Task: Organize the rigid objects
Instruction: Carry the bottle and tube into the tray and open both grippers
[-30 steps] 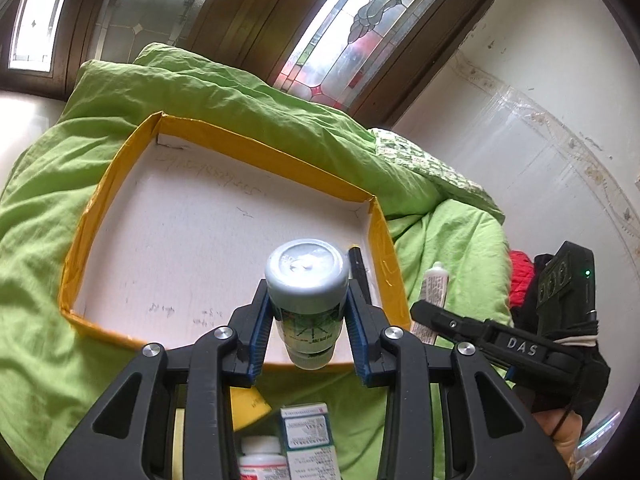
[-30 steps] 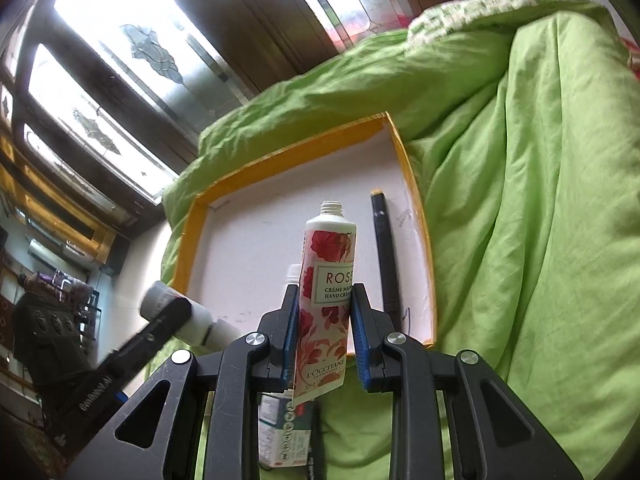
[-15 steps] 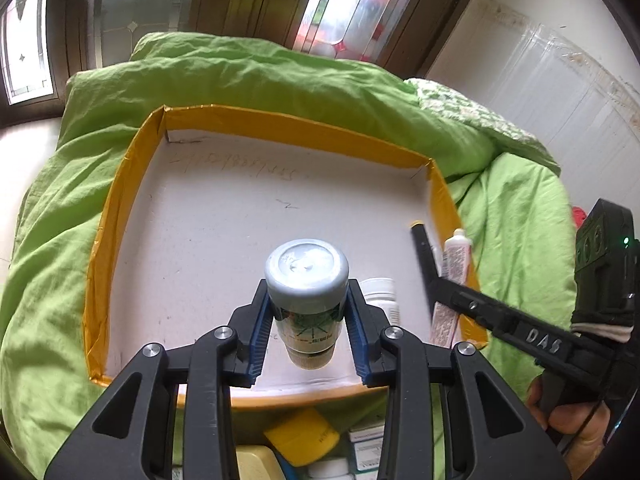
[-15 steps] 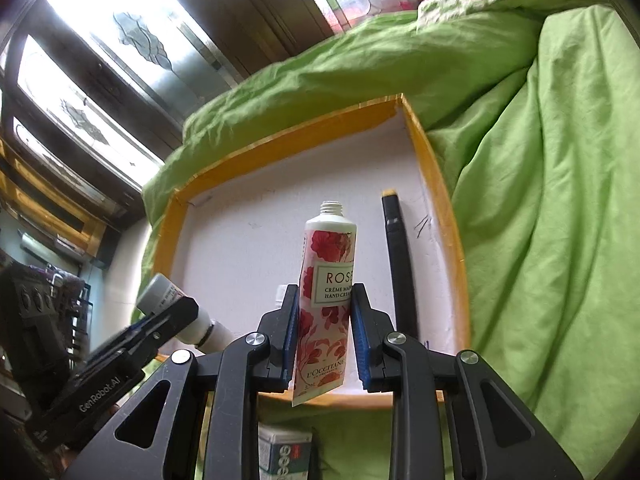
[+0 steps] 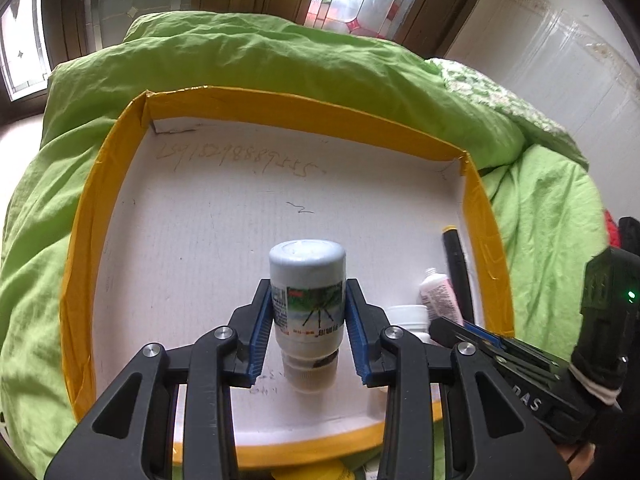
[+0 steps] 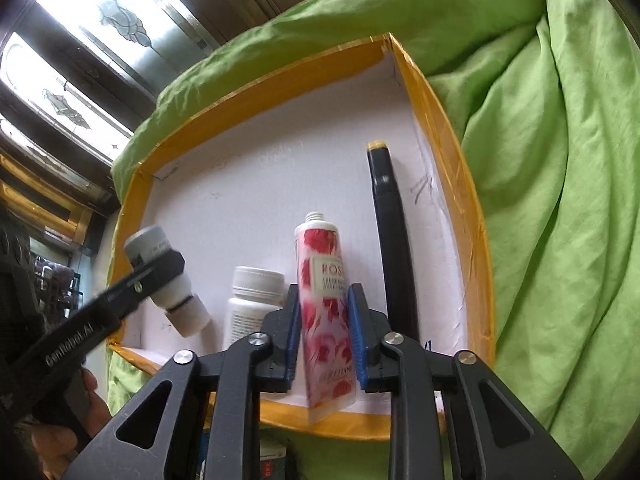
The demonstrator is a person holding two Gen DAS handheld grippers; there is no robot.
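The white plastic bottle with a grey cap (image 5: 307, 304), clamped between the left gripper (image 5: 308, 320) fingers, has been carried down over the yellow-rimmed white cardboard tray (image 5: 280, 112). The rose-printed hand-cream tube (image 6: 326, 312) is pinched by the right gripper (image 6: 324, 332), whose fingers have just closed further; release inside seems next.

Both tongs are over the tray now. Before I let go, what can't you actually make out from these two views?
- Whether the bottle in the left tongs touches the tray floor: the tongs hide its lower end.
- Rose tube's lower end, right wrist view: crosses the tray's near wall, contact unclear.
- Boxes below the tray: cut off by the bottom edges.
- White jar's label: too blurred.
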